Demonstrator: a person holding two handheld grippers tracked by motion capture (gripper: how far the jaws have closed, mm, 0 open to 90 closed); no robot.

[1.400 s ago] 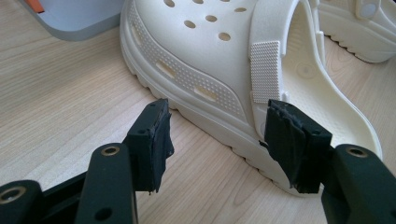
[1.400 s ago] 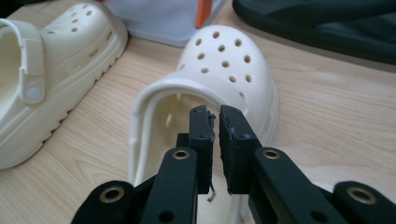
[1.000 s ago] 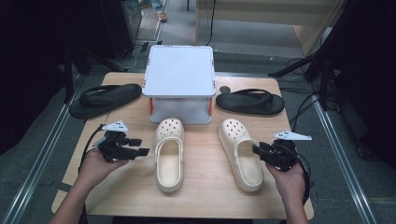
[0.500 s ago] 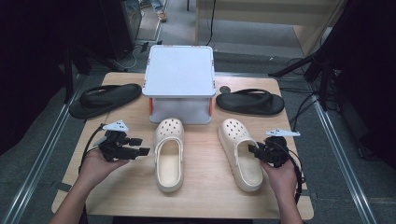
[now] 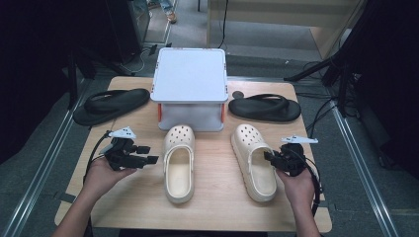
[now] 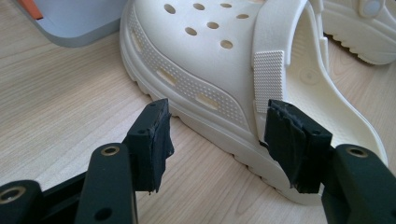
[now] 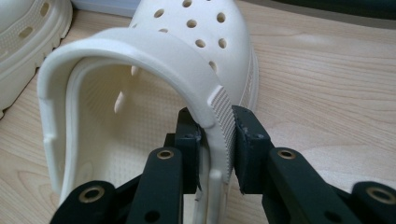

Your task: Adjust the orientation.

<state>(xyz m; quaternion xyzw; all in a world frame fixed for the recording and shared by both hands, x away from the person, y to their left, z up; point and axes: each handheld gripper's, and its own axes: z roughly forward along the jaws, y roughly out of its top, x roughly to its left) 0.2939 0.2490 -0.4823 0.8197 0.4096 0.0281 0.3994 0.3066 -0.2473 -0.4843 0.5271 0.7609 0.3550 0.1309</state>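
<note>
Since the earlier frames, right gripper (image 5: 274, 159) has drawn in against the right cream foam clog (image 5: 253, 160) and its jaws have just been closing; the heel strap's ribbed end stands between them, both pads pressing on it in the right gripper view (image 7: 215, 154). Left gripper (image 5: 148, 154) unchanged in place.

Item: left cream foam clog (image 5: 178, 162), perforated toe toward 12 o'clock, at table centre, toe just before the box. Left gripper lies at its 9 o'clock, jaws apart and bare (image 6: 217, 140), just short of the clog's sole edge (image 6: 196, 70); touching or not cannot be told.

Item: right clog, at 3 o'clock of the left one, well apart, toe tilted toward 11 o'clock; the right gripper hides its outer side in the high view.

Surroundings: light wooden table (image 5: 217, 197); pale grey lidded plastic box with orange clasps (image 5: 190, 94) at 12 o'clock, its front partly behind the left clog's toe; black rubber flip-flop (image 5: 111, 103) at 10 o'clock; second black flip-flop (image 5: 264, 107) at 2 o'clock. Small dark round object beside the box's right corner, too small to identify. Forearms cut off at the lower edge.
</note>
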